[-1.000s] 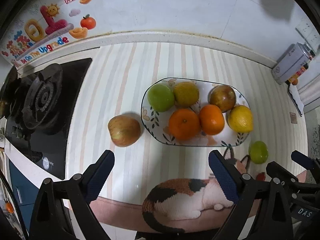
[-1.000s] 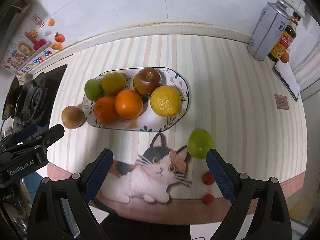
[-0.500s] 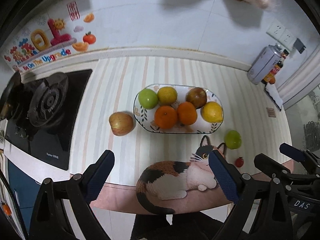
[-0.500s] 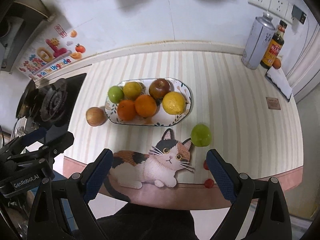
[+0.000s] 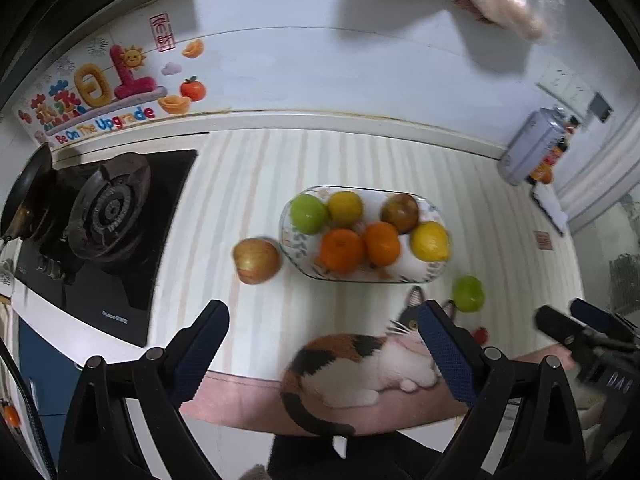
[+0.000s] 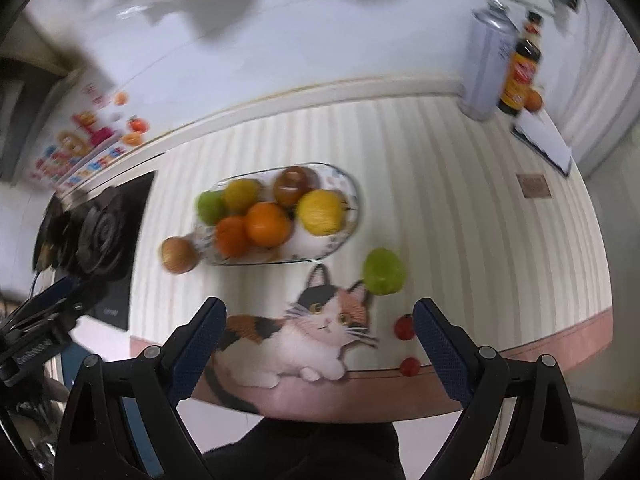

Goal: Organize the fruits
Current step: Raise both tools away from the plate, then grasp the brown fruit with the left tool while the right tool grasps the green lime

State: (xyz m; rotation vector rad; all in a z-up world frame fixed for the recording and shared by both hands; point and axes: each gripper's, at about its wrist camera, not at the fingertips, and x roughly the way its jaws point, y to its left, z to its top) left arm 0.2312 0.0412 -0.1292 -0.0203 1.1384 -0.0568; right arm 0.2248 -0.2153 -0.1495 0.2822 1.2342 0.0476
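An oval patterned plate (image 5: 434, 270) (image 6: 352, 196) on the striped counter holds several fruits: a green one, yellow ones, two oranges and a dark red apple. A reddish apple (image 5: 256, 260) (image 6: 179, 255) lies on the counter just left of the plate. A green fruit (image 5: 468, 294) (image 6: 383, 271) lies to the plate's front right, by the cat picture. My left gripper (image 5: 322, 354) is open and empty, held back near the counter's front edge. My right gripper (image 6: 320, 350) is open and empty there too, and shows at the right of the left wrist view.
A gas stove (image 5: 104, 216) (image 6: 100, 232) with a pan fills the left end. A metal can (image 6: 486, 68) and a sauce bottle (image 6: 522, 72) stand at the back right. Two small red fruits (image 6: 405, 327) lie near the front edge. A tiled wall runs behind.
Both grippers have pulled back and risen from the counter over the last second, so the plate and fruits look smaller. No fruit has moved. Both stay open.
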